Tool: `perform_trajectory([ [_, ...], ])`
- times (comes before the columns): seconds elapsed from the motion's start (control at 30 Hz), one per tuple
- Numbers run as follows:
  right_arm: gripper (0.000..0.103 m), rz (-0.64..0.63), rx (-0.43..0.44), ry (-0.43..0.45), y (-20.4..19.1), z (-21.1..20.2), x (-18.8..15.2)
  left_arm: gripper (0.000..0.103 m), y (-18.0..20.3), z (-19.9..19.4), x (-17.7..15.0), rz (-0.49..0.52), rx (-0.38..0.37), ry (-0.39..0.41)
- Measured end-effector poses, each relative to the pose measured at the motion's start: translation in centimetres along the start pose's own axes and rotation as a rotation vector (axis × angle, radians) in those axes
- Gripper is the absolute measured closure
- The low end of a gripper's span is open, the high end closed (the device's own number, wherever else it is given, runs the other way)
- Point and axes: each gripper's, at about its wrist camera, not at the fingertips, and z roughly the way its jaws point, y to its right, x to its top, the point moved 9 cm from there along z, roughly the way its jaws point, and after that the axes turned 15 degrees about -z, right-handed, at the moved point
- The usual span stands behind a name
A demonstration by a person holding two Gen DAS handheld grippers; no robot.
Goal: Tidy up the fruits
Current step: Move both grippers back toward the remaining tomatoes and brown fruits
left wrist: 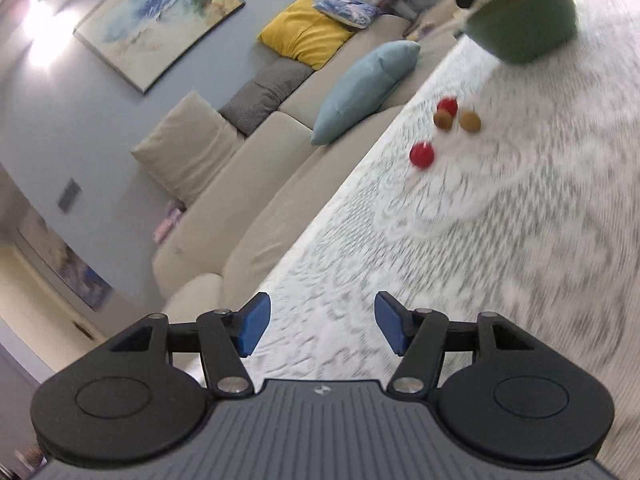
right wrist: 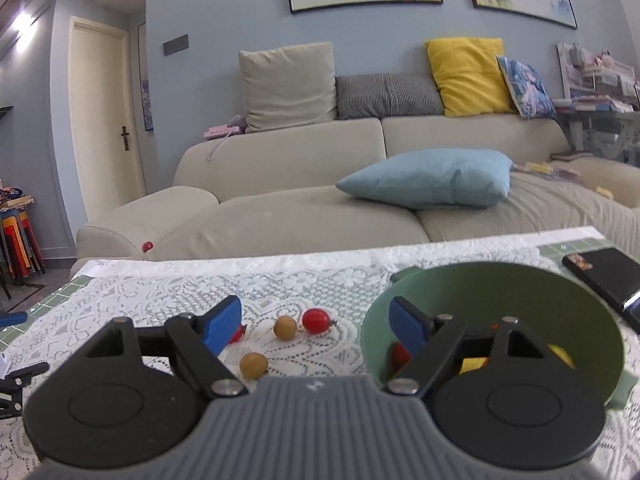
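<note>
Fruit: two red [right wrist: 316, 320] and two tan [right wrist: 253, 365] pieces loose mid-table, just left of bowl [right wrist: 520, 280]. Right gripper [right wrist: 316, 326] released, empty, jaws straddling bowl's left rim; it looks nearer. Left gripper [left wrist: 322, 328] released, empty, fruit ahead-right, well apart.

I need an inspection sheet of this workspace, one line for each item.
Surface: table under a white lace cloth.
Job's things: green bowl with fruit inside; two red tomatoes and two brown fruits loose on the cloth.
Clutter: black phone at the right edge.
Tongs: left tongs open, empty; right tongs open, empty, right finger over the bowl.
Cables: nothing seen.
Surroundings: beige sofa, cushions, paintings, a door.
</note>
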Motion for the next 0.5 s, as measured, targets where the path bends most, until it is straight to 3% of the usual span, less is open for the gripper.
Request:
perform_trajectory([
  [0.3, 0.022, -0.075, 0.012, -0.053, -2.3, 1.8, -1.0, 0.028, 0.8, -1.4, 0.2, 0.17, 0.03, 0.117],
  [0.37, 0.021, -0.099, 0.027, -0.066, -3.0, 2.4, -1.1, 0.022, 0.8, -1.5, 1.0, 0.167, 0.014, 0.133],
  [0.5, 0.021, -0.154, 0.049, -0.062, -4.4, 3.0, -0.9, 0.022, 0.7, -1.4, 2.5, 0.132, -0.011, 0.129],
])
